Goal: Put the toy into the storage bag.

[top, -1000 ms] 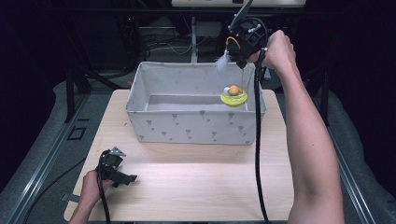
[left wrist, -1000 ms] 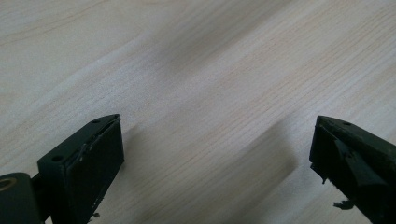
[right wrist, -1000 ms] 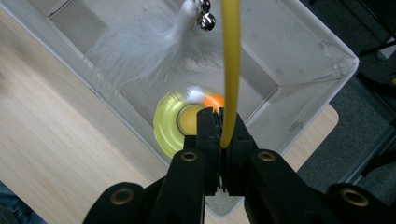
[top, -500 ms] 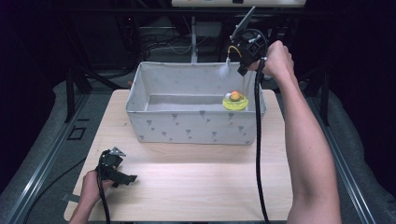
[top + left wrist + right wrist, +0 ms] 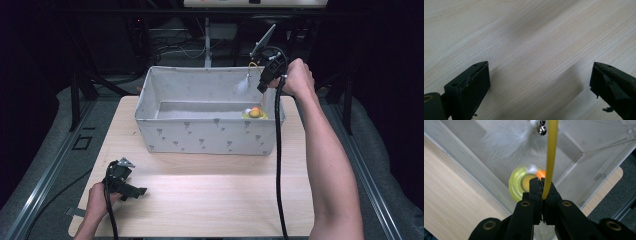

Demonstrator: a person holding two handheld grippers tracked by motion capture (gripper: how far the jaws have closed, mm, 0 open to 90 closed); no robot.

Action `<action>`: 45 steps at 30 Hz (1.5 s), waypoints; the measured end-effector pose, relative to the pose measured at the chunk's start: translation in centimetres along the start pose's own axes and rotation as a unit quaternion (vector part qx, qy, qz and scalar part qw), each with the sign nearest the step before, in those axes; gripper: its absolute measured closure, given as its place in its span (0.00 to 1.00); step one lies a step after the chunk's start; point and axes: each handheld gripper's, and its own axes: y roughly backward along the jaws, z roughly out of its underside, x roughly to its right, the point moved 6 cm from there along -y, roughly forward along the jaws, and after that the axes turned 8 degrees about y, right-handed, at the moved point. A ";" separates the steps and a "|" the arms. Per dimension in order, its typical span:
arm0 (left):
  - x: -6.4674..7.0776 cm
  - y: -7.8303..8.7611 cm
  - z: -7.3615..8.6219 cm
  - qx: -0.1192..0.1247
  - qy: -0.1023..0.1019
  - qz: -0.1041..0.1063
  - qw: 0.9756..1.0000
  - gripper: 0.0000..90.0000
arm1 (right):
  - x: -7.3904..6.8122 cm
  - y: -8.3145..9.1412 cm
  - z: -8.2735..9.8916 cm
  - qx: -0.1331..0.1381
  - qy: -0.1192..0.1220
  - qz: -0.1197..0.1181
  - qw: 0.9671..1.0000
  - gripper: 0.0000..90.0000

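Note:
A cat toy hangs from my right gripper (image 5: 262, 86): a round yellow base (image 5: 255, 114) with an orange ball, a yellow stalk (image 5: 550, 157), a white feather (image 5: 243, 85) and a small bell (image 5: 542, 130). The right gripper (image 5: 541, 187) is shut on the stalk, just above the base (image 5: 515, 185). The base sits low inside the right end of a grey fabric bin (image 5: 205, 137); I cannot tell whether it touches the floor. At the table's front left, my left gripper (image 5: 131, 186) rests on the wood, open (image 5: 539, 85), with nothing between its jaws.
The bin (image 5: 469, 157) stands across the back half of the light wooden table (image 5: 215, 195). A black cable (image 5: 278, 165) trails from the right gripper down over the table's right side. Dark floor and metal frames surround the table.
The right hand has come down with the toy, so the yellow base has sunk lower into the bin's right end. The left gripper has stayed put.

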 end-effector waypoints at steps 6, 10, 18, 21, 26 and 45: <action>0.0 0.0 0.0 0.000 0.000 0.000 1.000 0.04 | 0.1 -0.9 0.7 -0.002 -0.005 -0.003 1.000 0.98; 0.0 0.0 0.0 0.000 -0.001 -0.001 1.000 0.03 | 0.1 -1.7 1.2 -0.007 -0.008 -0.009 1.000 0.98; 0.0 0.0 0.0 0.002 -0.001 -0.001 1.000 0.03 | 0.0 -3.6 2.4 -0.013 -0.012 -0.021 1.000 0.98; -0.1 0.2 -0.1 0.003 0.000 0.001 1.000 0.03 | 0.0 -4.5 3.1 -0.020 -0.019 -0.026 0.999 0.98; 0.0 0.1 -0.1 0.003 0.000 0.001 1.000 0.03 | 0.2 -5.3 3.8 -0.023 -0.025 -0.029 0.999 0.98; 0.0 0.2 -0.2 0.008 0.000 0.003 1.000 0.03 | 0.6 -8.3 5.3 -0.043 -0.042 -0.044 0.997 0.97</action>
